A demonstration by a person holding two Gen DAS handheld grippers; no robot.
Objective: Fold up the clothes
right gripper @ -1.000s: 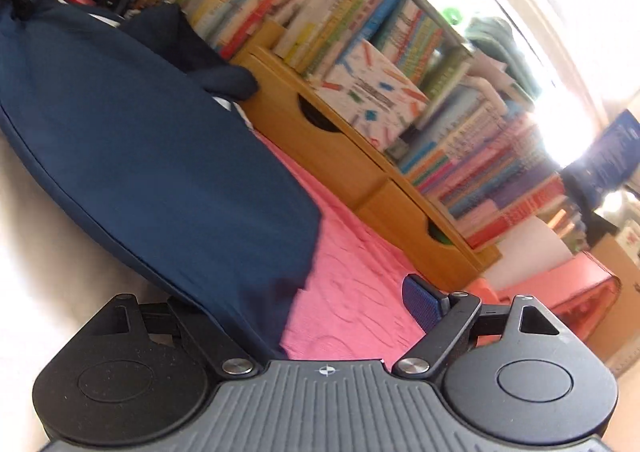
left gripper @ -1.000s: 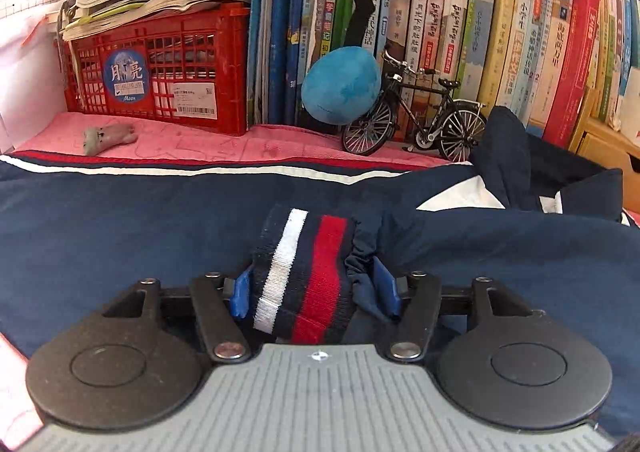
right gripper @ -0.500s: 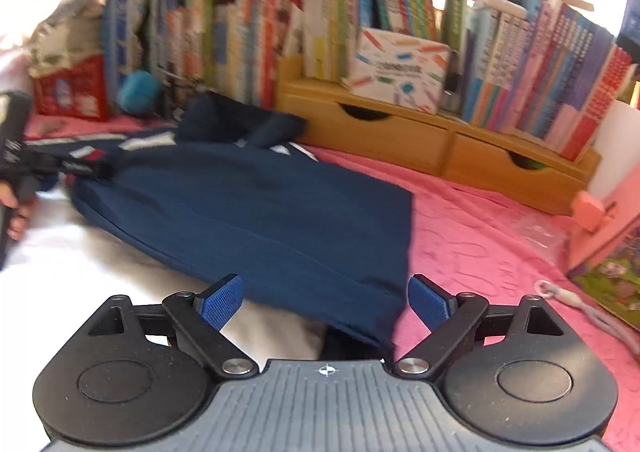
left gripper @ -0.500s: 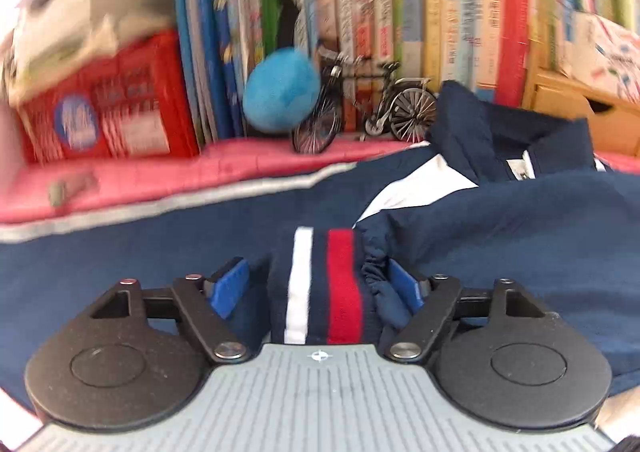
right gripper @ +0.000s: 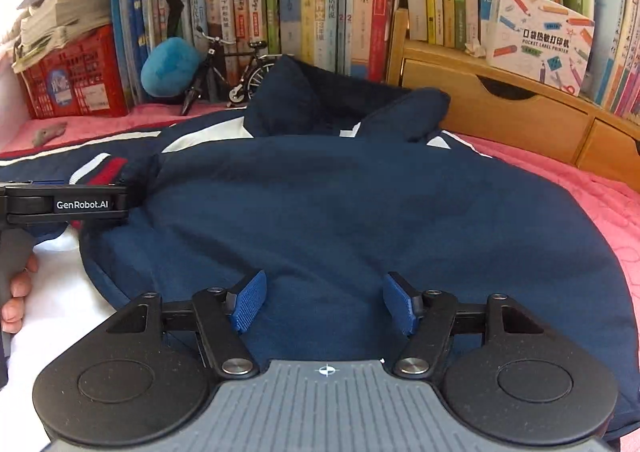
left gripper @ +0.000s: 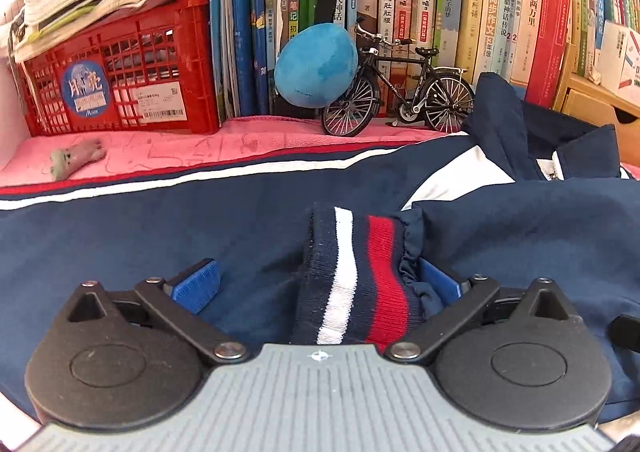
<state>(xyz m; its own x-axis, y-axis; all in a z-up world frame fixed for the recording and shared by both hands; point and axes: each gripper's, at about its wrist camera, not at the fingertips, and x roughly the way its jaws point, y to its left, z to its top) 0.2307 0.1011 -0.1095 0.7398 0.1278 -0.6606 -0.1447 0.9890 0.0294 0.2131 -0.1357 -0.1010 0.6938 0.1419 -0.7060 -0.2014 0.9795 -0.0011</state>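
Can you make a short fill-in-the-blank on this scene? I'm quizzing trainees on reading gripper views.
1. The left gripper has its jaws ____ around the striped cuff.
2. The right gripper hangs over the ____ jacket.
3. The blue plush ball leans against a model ____.
4. The stacked papers rest on a ____ crate.

Missing: open; navy; bicycle; red

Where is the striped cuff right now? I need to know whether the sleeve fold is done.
In the left wrist view the striped cuff lies on the navy jacket, between the open fingers of the left gripper, against its right pad.
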